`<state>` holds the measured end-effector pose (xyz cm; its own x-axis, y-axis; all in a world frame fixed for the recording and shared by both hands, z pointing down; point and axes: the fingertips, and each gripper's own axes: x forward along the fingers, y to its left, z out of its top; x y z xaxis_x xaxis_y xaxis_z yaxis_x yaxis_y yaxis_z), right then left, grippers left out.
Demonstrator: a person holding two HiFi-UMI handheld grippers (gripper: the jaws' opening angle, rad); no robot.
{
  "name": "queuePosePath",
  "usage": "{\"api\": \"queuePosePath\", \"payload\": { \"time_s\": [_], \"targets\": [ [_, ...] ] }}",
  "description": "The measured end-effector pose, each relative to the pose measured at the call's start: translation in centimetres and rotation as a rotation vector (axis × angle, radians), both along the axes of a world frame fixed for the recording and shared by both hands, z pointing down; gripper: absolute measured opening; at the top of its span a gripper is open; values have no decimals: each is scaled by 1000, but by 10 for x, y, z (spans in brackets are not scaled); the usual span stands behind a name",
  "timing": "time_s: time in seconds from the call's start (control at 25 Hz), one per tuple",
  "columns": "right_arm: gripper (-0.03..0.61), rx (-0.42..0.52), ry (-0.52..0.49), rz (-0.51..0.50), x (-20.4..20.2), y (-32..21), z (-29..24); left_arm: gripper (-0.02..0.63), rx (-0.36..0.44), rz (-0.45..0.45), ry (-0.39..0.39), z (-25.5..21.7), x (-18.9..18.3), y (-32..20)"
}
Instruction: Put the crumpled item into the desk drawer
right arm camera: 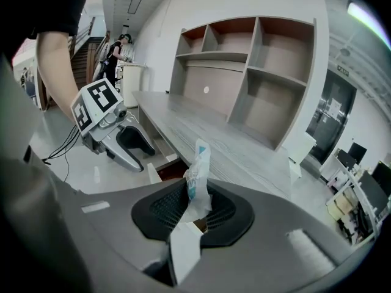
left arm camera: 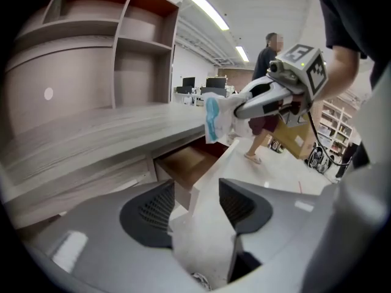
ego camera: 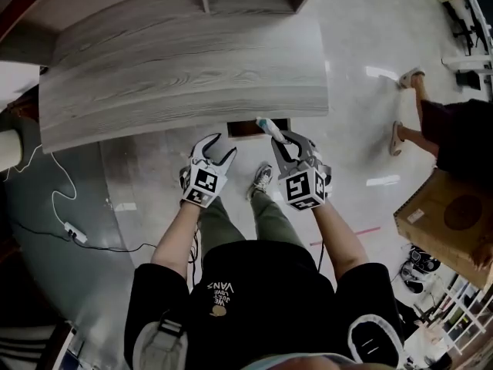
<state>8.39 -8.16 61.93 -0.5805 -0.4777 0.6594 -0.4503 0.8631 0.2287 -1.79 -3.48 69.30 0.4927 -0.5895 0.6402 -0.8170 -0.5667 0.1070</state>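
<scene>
– Black T-shirt on the person fills the bottom of the head view, with both forearms reaching forward. What is the biggest thing beyond them?

– That would be the long grey wood-grain tabletop, curved across the top of that view. A grey open shelf unit stands along its back, and a pale glossy floor spreads underneath.

– Anything else large?

– Yes, a brown cardboard box sits on the floor, well off to the right.

– And the drawer?

– A brown-lined desk drawer is pulled out from under the tabletop's front edge. The left gripper view looks straight into it.

– How do the tools stand?

– On the left tool the jaws are spread wide, and the pads touch nothing. It hangs just left of the drawer's front. The right tool has its jaws pressed onto a crumpled white and blue wrapper. They pinch its lower end, so the rest sticks out past the pads.

– Where is the wrapper against the drawer?

– It is in the air over the open drawer's right part, close to the tabletop's edge. It is not yet inside.
</scene>
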Motion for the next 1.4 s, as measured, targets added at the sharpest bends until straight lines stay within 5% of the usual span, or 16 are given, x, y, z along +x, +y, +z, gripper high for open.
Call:
{"api": "queuePosePath", "payload": {
  "time_s": [0.72,1.4],
  "targets": [
    [54,66,241,-253,-17,2,33,247,-45,48,-45,19,11,-7],
    [55,-12,210,-253,-28,4,52,195,-57,53,-36,34,15,-8]
  ]
}}
